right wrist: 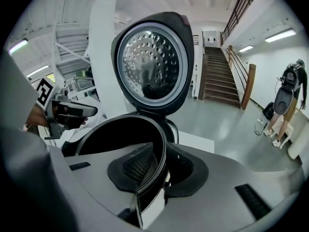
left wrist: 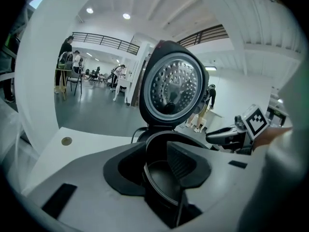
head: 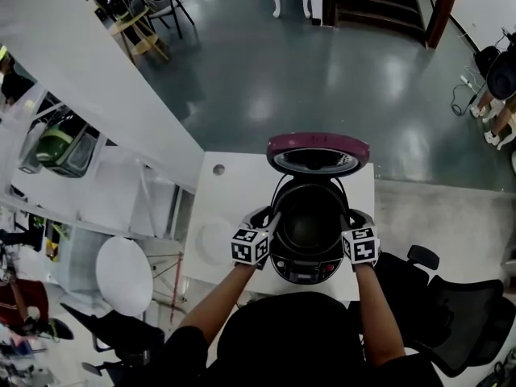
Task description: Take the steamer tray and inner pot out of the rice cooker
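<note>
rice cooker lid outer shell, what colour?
Magenta-pink. The rice cooker lid shows it best in the head view.

Rice cooker [right wrist: 152, 62] body hidden behind right gripper [right wrist: 161, 161]; inner pot [right wrist: 113, 137] interior dark.

Bright, even indoor light falls from ceiling lamps [left wrist: 126, 16] and leaves pale patches of glare on the glossy floor [head: 387, 79]. The inside of the rice cooker [head: 310, 216] sits in deep shadow, while its raised lid [right wrist: 149, 62] glints. Both gripper views bend strongly toward the edges and fade to black corners. Their nearest surfaces look soft and unfocused.
</note>
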